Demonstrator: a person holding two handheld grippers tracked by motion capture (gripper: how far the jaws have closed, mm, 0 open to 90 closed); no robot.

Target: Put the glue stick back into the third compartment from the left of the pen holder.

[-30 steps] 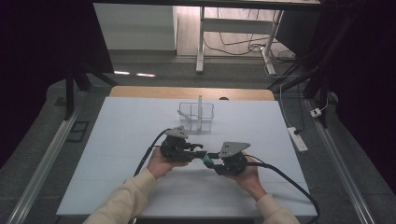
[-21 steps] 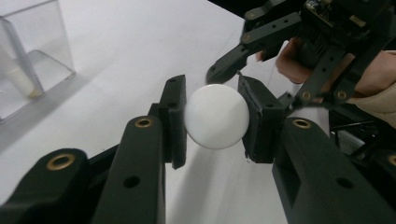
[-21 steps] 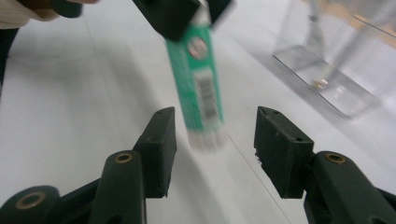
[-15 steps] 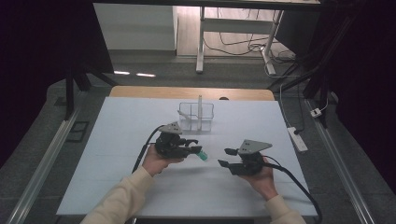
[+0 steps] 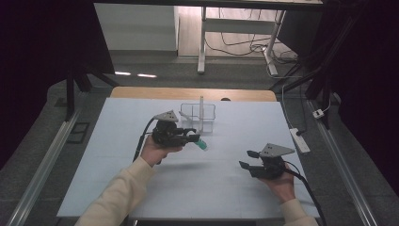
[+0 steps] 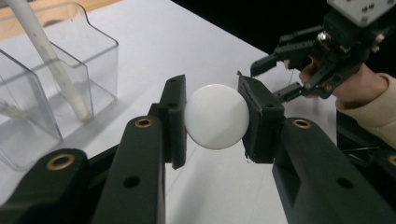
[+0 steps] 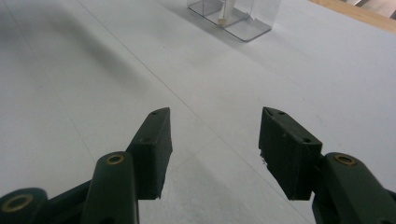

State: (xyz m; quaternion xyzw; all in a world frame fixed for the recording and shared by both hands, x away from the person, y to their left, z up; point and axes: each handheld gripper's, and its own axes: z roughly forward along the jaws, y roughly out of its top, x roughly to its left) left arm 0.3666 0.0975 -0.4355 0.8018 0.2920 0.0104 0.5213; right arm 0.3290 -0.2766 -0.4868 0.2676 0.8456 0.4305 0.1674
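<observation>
White round end [image 6: 216, 115] of the held thing sits clamped between the left gripper's [image 6: 212, 121] pads in the left gripper view, smooth, glossy, disc-like. High view gives what that view hides: same thing reads as a short tube with a green tip [image 5: 202, 144] sticking out of the left gripper [image 5: 194, 138] toward the person's right, raised over the white table [image 5: 117, 160], just in front of the clear plastic organizer [image 5: 208, 120]. Left gripper view gets the organizer [image 6: 100, 56] close, with a white stick [image 6: 51, 60] leaning in one compartment; the right gripper [image 6: 280, 70] is beyond, in a hand with a cream sleeve. Right gripper view: own jaws stand wide, nothing between them, bare table [image 7: 84, 84] under them, organizer [image 7: 243, 16] far off at the top edge.

Versus one second ago: both grippers met at the tube in the middle of the table; right gripper [image 5: 248, 159] now well apart, off to the person's right, its jaws have just been opening and are empty. Left gripper has shifted toward the organizer, grip unchanged on the tube.
</observation>
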